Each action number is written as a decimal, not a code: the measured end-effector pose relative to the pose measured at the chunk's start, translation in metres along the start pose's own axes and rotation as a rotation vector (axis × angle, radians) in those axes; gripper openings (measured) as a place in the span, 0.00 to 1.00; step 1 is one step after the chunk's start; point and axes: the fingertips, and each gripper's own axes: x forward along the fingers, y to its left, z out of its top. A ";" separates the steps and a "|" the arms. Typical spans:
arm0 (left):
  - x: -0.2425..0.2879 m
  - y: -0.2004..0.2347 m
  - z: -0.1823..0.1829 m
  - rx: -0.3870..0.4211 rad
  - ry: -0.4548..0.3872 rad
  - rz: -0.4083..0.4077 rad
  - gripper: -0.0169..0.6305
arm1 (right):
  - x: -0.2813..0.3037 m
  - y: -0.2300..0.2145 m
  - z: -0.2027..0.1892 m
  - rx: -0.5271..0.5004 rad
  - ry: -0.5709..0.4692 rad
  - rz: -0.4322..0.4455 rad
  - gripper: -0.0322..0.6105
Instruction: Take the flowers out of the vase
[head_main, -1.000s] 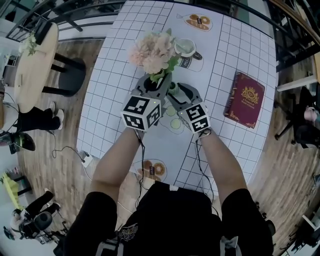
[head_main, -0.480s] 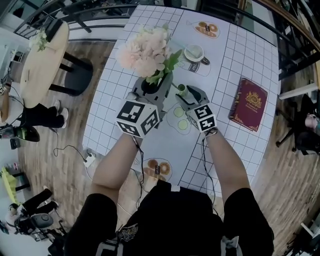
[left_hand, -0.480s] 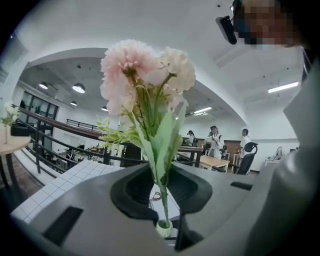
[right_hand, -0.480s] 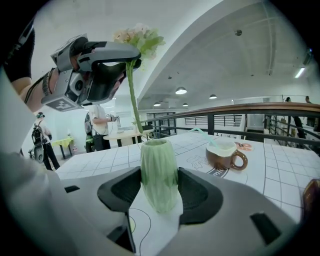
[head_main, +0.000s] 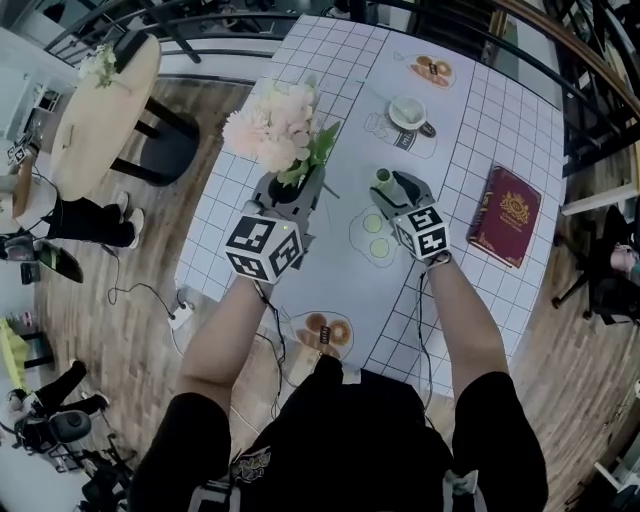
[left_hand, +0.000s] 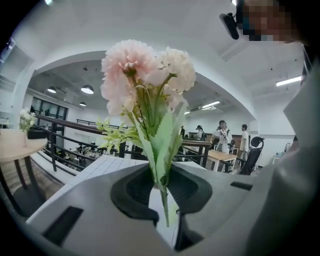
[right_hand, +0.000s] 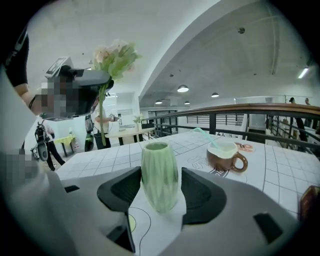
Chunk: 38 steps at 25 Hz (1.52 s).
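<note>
A white gridded surface (head_main: 480, 130) carries a red book (head_main: 505, 210) at three o'clock of the person's tongs and a brown cup (head_main: 408, 112) at one o'clock.

The left tongs (head_main: 290, 185), drawn narrow, pinch the pink flowers (head_main: 270, 130) low on their green stems. The bouquet stands upright and clear of the vase (head_main: 382, 178), at about ten o'clock of it in the head view. The right tongs (head_main: 385, 185) clasp the small green vase, which stands on the surface with its mouth empty.

The lift looks done, and what remains is likely the setting down. It is best done by keeping the pinch firm so the thin stems do not slide. The blooms should go to a bare patch toward nine o'clock, well inside the near edge. The stems should rest before the tongs open.
</note>
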 end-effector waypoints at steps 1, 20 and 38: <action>-0.006 0.004 -0.005 -0.003 0.010 0.009 0.14 | -0.002 -0.001 0.002 -0.009 0.000 -0.005 0.43; -0.141 -0.008 -0.068 -0.070 0.075 0.026 0.14 | -0.154 0.081 0.042 0.259 -0.181 -0.164 0.09; -0.255 -0.065 -0.091 -0.103 0.101 -0.082 0.14 | -0.253 0.227 0.045 0.294 -0.231 -0.231 0.08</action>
